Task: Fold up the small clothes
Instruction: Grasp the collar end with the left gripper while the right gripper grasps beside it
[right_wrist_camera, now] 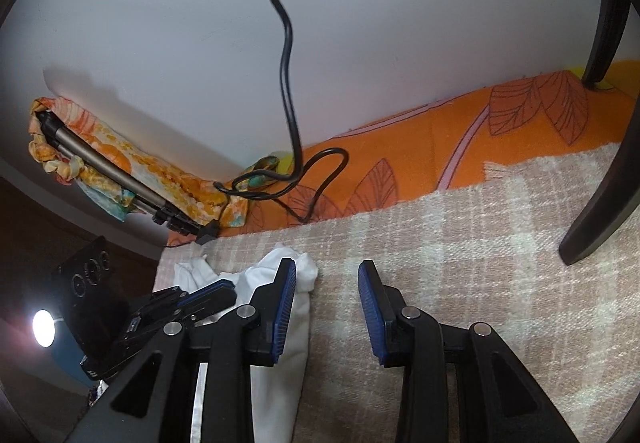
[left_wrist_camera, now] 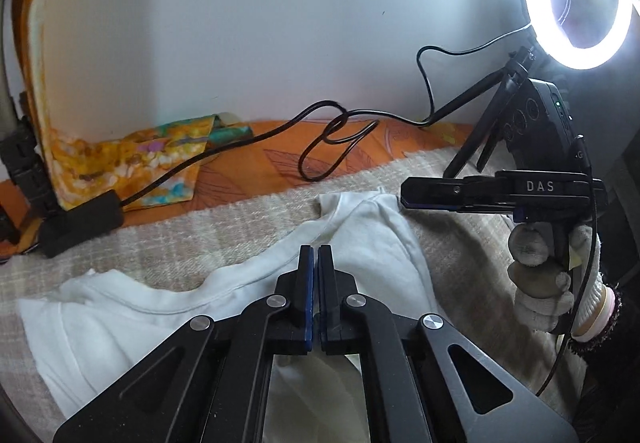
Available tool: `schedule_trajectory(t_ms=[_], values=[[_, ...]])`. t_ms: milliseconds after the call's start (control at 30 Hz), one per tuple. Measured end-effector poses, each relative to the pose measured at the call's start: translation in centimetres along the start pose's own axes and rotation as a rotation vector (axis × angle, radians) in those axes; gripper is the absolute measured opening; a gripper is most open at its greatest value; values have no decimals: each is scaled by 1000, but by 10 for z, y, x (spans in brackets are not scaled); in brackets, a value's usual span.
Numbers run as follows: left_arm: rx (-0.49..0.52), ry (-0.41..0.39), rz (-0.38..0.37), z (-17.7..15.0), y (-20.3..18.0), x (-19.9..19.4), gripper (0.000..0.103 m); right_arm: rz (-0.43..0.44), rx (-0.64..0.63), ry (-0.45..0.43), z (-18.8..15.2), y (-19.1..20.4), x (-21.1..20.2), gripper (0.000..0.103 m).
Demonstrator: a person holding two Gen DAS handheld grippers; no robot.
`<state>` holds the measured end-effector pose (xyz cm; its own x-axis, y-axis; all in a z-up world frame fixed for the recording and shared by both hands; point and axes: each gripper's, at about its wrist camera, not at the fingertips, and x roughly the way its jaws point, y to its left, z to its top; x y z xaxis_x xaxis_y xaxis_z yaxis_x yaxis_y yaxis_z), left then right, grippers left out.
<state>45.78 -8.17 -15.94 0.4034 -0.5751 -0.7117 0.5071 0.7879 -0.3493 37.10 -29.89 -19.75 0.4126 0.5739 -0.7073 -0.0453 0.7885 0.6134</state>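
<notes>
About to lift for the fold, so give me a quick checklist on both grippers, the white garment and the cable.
1. Left gripper shut: ok, jaws together.
2. White garment pinched by it: cannot tell, the tips hide the fabric.
3. Right gripper open: ok, nothing between its pads.
4. Right gripper at the garment's edge: ok, its left finger overlaps the cloth.
5. Black cable off the garment: ok, it lies on the orange blanket.
</notes>
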Motion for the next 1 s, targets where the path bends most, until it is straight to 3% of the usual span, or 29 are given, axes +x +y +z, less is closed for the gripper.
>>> schedule_trajectory(t_ms=[167,267,333,367,400,467,567,667,733,900,1000], values=[[18,-9,0,-1,-3,-3,1,-10,-10,13,0,8,12,32],[32,-31,14,-2,-7,-1,1,-48,-58,4,5,23,16,7],[40,-57,17,0,-8,-3,3,-100,-125,-12,10,38,15,5],[31,-50,14,2,-7,-2,15,-108,-142,-15,12,43,15,5],[10,-30,11,5,-5,0,38,-109,-149,-17,14,47,14,5],[-13,-26,2,8,-3,3,48,-116,-164,-17,16,51,14,4],[3,11,-11,11,-6,14,47,-179,-186,-9,15,54,20,4],[39,27,129,10,-12,27,38,-307,-207,-9,15,53,28,3],[34,9,155,10,-14,25,38,-376,-219,-30,15,51,27,3],[-19,-73,99,11,-7,-14,38,-251,-256,-88,5,57,-2,6],[-27,-129,94,8,-6,-51,39,-162,-327,-48,-6,74,-2,7]])
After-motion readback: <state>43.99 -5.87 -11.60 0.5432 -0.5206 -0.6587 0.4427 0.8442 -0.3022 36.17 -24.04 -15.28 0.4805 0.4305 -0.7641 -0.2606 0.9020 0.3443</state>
